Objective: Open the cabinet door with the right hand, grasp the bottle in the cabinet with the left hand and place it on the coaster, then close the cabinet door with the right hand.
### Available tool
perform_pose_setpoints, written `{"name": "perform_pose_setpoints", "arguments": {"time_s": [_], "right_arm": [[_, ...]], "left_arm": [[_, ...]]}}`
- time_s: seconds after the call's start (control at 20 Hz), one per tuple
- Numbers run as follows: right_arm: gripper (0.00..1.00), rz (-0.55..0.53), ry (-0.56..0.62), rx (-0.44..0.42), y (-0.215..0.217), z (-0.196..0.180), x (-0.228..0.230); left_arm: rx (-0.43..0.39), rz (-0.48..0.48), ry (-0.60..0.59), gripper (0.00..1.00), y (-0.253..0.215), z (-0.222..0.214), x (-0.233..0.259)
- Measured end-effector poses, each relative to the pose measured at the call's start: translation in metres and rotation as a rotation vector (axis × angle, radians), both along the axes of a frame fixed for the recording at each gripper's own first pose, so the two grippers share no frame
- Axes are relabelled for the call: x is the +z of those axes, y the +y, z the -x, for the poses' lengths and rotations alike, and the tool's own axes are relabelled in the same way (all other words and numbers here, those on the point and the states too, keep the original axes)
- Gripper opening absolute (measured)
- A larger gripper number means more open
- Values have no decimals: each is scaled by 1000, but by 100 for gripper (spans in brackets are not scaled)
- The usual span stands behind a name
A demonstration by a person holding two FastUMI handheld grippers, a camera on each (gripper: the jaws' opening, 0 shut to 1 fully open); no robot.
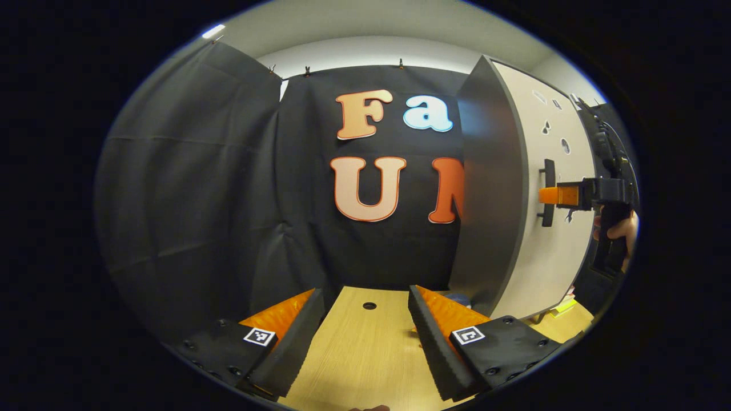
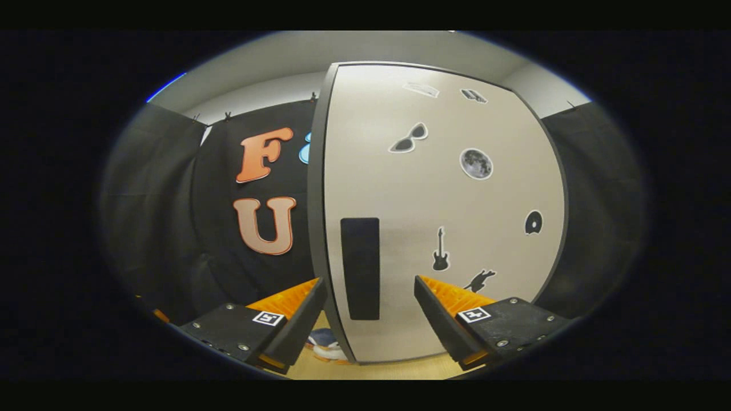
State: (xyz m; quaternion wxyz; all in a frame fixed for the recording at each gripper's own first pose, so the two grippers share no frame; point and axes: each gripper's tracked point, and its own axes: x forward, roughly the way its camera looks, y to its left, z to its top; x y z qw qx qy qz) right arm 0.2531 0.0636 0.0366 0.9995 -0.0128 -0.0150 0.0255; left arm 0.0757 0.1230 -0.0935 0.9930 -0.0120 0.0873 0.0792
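My left claw [image 1: 365,337] is sitting nearest the lens in the left gripper view, its two fingers spread wide with nothing between them, hovering over the pale wooden desk [image 1: 365,365]. A small dark hole [image 1: 369,306] is showing in the desk just ahead of the fingertips.

In the right gripper view my right claw [image 2: 368,317] is likewise gaping open, pinching nothing, and it is facing the cabinet door [image 2: 440,217] straight on. The door's dark handle [image 2: 360,268] is standing upright, its long axis running vertically, near the door's left edge and lined up in the gap between my fingers; I cannot tell whether they are touching it. Small dark stickers are dotting the light door face.

From the left gripper view I am seeing the same cabinet at the right, its grey side panel [image 1: 485,188] turned toward me, and my right claw reaching in level toward the handle.

The bottle itself is not something I can make out. Black cloth is hanging around the booth under a pale ceiling.
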Motion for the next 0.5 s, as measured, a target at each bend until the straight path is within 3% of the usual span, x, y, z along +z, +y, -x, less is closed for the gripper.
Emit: {"name": "perform_pose_setpoints", "arguments": {"time_s": [0.2,0.4,0.45,0.5], "right_arm": [[88,17,-1,-29,1,-18,-3],[65,15,4,-38,3,-18,-5],[49,23,9,-51,0,-18,-7],[44,18,7,-51,0,-17,-6]], "left_arm": [[12,-6,14,97,11,-3,-6],[15,-10,19,97,18,-3,-9],[14,-8,22,97,19,-3,-9],[13,-8,21,97,18,-2,-9]]}}
